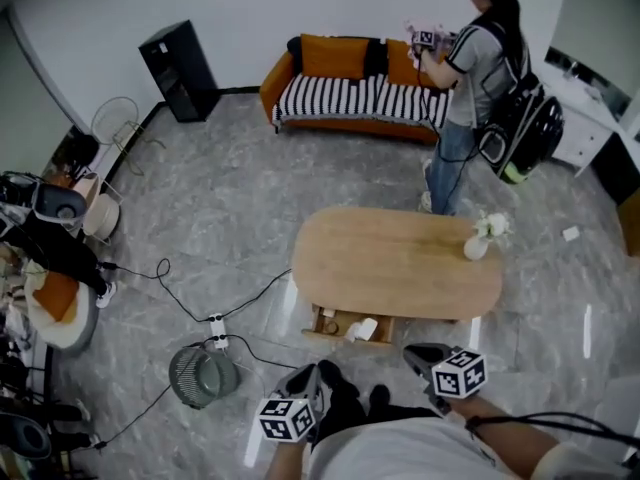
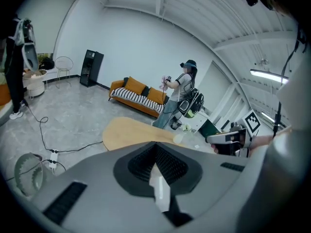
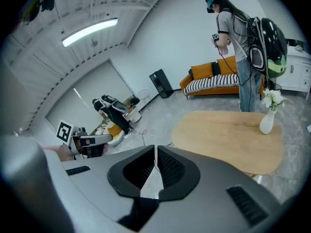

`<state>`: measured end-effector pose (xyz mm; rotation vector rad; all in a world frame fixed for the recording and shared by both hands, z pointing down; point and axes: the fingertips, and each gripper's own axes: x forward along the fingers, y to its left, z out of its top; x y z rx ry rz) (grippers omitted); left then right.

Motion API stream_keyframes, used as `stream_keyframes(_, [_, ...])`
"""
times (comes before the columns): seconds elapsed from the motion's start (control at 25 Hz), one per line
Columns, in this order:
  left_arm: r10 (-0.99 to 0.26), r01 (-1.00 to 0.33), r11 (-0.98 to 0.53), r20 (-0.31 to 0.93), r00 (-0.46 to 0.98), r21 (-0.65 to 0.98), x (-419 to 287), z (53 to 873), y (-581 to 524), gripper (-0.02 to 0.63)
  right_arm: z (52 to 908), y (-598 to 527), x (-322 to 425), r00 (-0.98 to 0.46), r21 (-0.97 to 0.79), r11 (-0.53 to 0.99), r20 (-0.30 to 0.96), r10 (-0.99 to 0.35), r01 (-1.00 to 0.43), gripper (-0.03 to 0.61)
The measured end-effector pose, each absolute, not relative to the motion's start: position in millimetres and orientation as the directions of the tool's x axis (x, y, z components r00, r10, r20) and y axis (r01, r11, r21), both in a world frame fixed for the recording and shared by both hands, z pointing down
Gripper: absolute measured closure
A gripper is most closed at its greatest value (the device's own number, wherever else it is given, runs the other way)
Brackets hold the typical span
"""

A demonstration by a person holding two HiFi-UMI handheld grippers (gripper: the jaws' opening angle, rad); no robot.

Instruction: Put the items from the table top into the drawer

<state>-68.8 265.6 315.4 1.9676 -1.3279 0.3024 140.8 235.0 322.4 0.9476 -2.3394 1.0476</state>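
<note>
The oval wooden table [image 1: 400, 268] carries only a white vase of flowers [image 1: 480, 242] near its right end. Under its near edge the drawer [image 1: 333, 323] stands pulled out, with a white item [image 1: 363, 328] and other small things inside. My left gripper [image 1: 305, 376] and right gripper [image 1: 425, 354] hang close to my body, short of the drawer, both pointing toward the table. Both are shut with nothing between the jaws. The left gripper view shows its jaws [image 2: 155, 147] meeting over the table [image 2: 131, 132]. The right gripper view shows its jaws [image 3: 155, 149] closed before the vase [image 3: 267, 121].
Another person [image 1: 475, 68] stands beyond the table by an orange striped sofa [image 1: 350, 96]. A floor fan [image 1: 203, 375], a power strip [image 1: 216, 330] and trailing cables lie left of the drawer. A black cabinet [image 1: 180, 68] and cluttered chairs [image 1: 60, 268] line the left side.
</note>
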Motion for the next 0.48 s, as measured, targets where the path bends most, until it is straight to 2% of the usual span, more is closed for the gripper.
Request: stream_keyframes(0.48, [-0.744, -0.885, -0.207, 0.519, 0.419, 0.418, -51, 282, 325, 0.614, 309, 293, 156, -0.690, -0.474, 0.506, 0.562, -0.457, -0.721, 0.538])
